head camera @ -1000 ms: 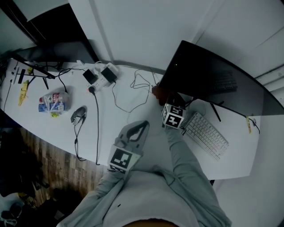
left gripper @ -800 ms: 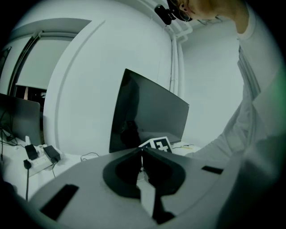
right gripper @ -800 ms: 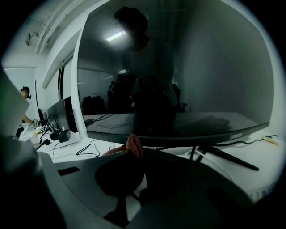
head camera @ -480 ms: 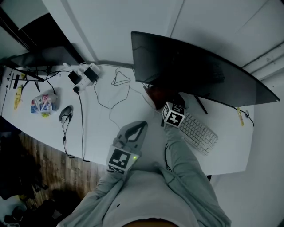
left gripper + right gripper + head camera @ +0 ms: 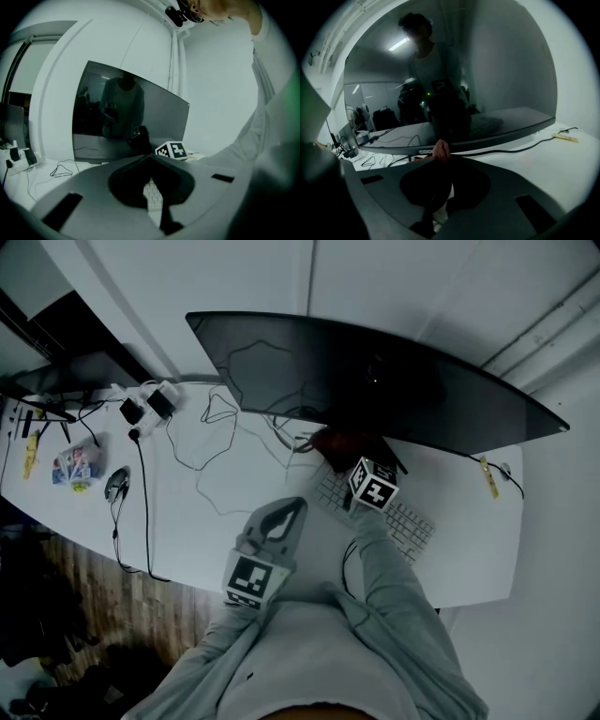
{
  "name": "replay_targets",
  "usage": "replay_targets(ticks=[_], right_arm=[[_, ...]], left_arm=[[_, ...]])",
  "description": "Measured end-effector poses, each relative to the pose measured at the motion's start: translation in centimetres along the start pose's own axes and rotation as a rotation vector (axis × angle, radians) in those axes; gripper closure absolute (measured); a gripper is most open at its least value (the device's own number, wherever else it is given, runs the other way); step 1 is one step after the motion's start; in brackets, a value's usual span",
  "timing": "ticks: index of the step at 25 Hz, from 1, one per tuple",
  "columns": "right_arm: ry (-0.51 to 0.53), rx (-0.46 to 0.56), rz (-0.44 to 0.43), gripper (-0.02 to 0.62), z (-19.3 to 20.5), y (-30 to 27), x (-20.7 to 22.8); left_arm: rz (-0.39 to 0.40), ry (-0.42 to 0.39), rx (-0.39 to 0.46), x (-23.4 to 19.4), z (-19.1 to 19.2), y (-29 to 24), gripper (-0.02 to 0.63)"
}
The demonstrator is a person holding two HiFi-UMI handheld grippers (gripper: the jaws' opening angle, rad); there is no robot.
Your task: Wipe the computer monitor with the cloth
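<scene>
Turning your head toward the monitor [image 5: 394,390], you are bringing it from the right of the head view to the middle, so its dark screen is now stretching across nearly the whole width in front of you. Your arms are barely shifting with it. The right gripper [image 5: 442,160] is staying low by the bottom edge of the screen, over the far end of the keyboard [image 5: 412,526], with its jaws closed on the reddish cloth [image 5: 441,148]; a fold of cloth is sticking up past the tips. The cloth is sitting just below the screen's lower edge, and I cannot tell whether it is touching the glass yet. The left gripper [image 5: 148,156] is hanging back over the desk [image 5: 216,521] near your body, jaws pressed together with nothing between them.

My reading is that you are lining yourself up, and the wiping itself is not yet under way: the whole panel is now within your sight, which is helping you plan strokes across it.

As for containers, no tray, box or bin is showing. A colourful packet [image 5: 75,465] is lying at the far left of the desk, and its contents are not readable.
</scene>
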State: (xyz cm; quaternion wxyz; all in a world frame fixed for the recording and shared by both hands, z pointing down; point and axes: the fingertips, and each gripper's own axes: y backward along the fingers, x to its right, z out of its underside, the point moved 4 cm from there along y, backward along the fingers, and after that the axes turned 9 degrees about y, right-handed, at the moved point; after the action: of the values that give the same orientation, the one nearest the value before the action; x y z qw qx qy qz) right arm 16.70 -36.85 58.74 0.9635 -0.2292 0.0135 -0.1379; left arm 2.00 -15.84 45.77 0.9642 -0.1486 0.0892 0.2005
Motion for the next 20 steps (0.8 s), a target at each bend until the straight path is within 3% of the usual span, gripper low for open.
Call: replay_targets(ticks=[12,20], right_arm=[[-0.041,0.040,0.111,0.557,0.5,1.9,16.1],[-0.085,0.067,0.177,0.557,1.0,3.5,24.2]], left_arm=[[0.016,-0.019,-0.022,6.6,1.0,-6.1,0.583],[0.001,-0.029,-0.038,9.3,1.4,-8.2,0.583]])
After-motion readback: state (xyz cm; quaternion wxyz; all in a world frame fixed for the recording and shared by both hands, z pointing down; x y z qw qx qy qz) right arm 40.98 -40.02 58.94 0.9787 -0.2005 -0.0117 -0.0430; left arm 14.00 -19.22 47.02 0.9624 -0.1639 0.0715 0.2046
